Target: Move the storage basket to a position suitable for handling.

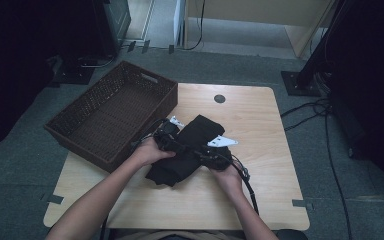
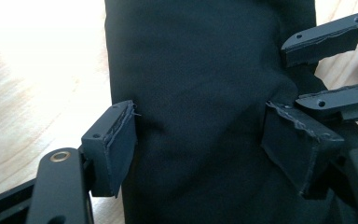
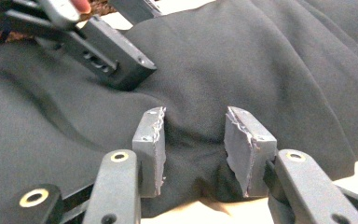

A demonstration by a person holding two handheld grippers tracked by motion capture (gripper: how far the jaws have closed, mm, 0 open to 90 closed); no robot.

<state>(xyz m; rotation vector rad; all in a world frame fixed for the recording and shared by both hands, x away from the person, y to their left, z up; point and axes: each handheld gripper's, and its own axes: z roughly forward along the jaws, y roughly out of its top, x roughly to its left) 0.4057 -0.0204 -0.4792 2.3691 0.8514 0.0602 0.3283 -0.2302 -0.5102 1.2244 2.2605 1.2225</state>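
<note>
Both claws sit on the black folded cloth (image 1: 185,150), which lies near the middle of the bench (image 1: 260,115). Left claw (image 2: 200,140) stands spread across the cloth, one pad at the cloth's edge and the other resting against its surface, with the fabric lying flat and unpinched between them; the pads do not squeeze it. Right claw (image 3: 193,144) has its two pads (image 3: 151,140) set to either side of a small raised fold near the cloth's hem, the fabric bunched up between them and seemingly nipped there. In the high view the left claw (image 1: 172,137) is at the cloth's left side and the right claw (image 1: 211,152) at its right, each in one of the person's hands. Left of the cloth, a brown woven basket (image 1: 80,122) overhangs the bench's far left corner.
</note>
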